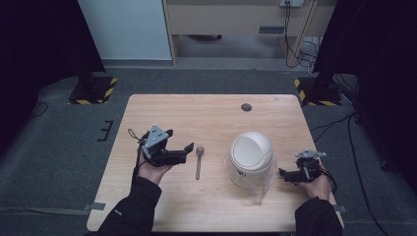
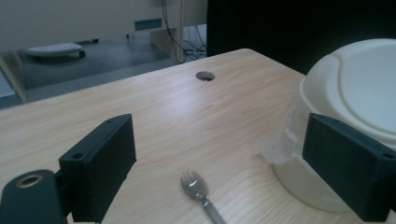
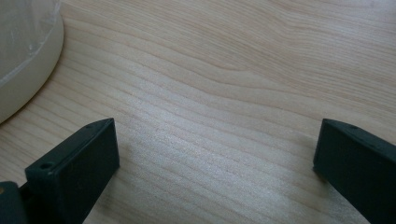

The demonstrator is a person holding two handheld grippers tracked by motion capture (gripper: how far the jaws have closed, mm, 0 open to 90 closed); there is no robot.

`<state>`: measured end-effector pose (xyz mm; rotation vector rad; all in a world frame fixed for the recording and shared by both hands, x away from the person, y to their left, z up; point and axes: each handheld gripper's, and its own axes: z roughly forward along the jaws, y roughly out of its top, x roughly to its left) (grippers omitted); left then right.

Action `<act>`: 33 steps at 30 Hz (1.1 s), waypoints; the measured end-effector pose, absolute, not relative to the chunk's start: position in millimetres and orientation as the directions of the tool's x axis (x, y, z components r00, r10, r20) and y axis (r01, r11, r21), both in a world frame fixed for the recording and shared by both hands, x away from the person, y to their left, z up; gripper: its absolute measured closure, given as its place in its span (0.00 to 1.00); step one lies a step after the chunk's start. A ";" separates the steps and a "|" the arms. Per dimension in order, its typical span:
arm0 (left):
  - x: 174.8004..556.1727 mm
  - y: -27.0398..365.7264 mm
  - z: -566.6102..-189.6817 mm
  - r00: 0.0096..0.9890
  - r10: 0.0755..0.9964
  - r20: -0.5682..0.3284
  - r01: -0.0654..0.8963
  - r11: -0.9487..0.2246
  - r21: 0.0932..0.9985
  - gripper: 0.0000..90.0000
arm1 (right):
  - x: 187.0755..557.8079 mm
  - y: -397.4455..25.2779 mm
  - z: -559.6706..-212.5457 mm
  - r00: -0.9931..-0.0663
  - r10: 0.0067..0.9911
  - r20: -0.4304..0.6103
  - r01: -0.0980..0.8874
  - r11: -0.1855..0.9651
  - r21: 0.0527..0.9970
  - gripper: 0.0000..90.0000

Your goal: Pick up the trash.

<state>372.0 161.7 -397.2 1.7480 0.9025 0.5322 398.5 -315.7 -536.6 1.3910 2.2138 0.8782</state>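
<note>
— Wood grain is running pale and smooth across the table [image 1: 211,118], which is showing rounded corners and one small round dark hole [image 1: 246,107] near its far edge. What is sitting at the left?

— One left gripper [image 1: 183,151], black and blocky with a grey three-cornered plate on top, is hovering over the table's left half in a person's hand. Its fingers [image 2: 100,163] are standing spread wide, released, holding nothing.

— And just past it?

— One metal spork [image 1: 198,160], thin and shiny, is lying flat on the wood just beside those fingers, its short-tined bowl pointing toward the far edge. In the left gripper view the tines [image 2: 192,181] are showing between the two black fingers, lower on the table and not touching them.

— Further right?

— One cream-white plastic bin [image 1: 251,157], round with a domed swing lid, is standing upright right of centre. Clear, crinkled plastic film [image 1: 265,183] is hanging around its body.

— And the far right?

— One right gripper [image 1: 283,174] is resting near the table's right edge, close beside the bin. Its fingers [image 3: 77,168] are also gaping apart over bare wood, gripping nothing, with the bin's curved wall [image 3: 21,70] showing at the side of the right gripper view.
</note>
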 end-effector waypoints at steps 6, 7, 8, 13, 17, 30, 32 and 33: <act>374.8 133.4 -387.1 0.660 0.748 -0.066 0.291 -0.173 0.941 0.10 | 397.9 -315.6 -536.8 -0.439 0.898 0.011 0.659 0.314 0.683 0.01; 376.1 122.3 -385.2 0.676 0.735 -0.058 0.283 -0.186 0.941 0.10 | 397.9 -315.7 -536.9 -0.439 0.898 0.011 0.659 0.314 0.684 0.01; 376.1 122.3 -385.2 0.676 0.735 -0.058 0.283 -0.186 0.941 0.10 | 397.9 -315.7 -536.9 -0.439 0.898 0.011 0.659 0.314 0.684 0.01; 378.8 97.6 -383.5 0.706 0.706 -0.057 0.274 -0.198 0.941 0.10 | 398.0 -315.5 -536.8 -0.439 0.899 0.011 0.660 0.314 0.683 0.01; 380.4 74.5 -386.6 0.735 0.676 -0.055 0.272 -0.220 0.937 0.10 | 397.9 -315.6 -537.0 -0.439 0.898 0.010 0.657 0.314 0.685 0.01; 394.9 29.0 -416.5 0.763 0.644 -0.049 0.327 -0.319 0.890 0.08 | 397.5 -315.0 -536.9 -0.436 0.900 0.012 0.660 0.311 0.684 0.01; 396.0 24.5 -421.4 0.765 0.642 -0.043 0.330 -0.333 0.884 0.08 | 397.7 -314.8 -536.8 -0.437 0.900 0.009 0.660 0.313 0.683 0.01; 396.0 24.5 -421.4 0.765 0.642 -0.043 0.330 -0.333 0.884 0.07 | 397.7 -314.8 -536.8 -0.437 0.900 0.009 0.660 0.313 0.683 0.01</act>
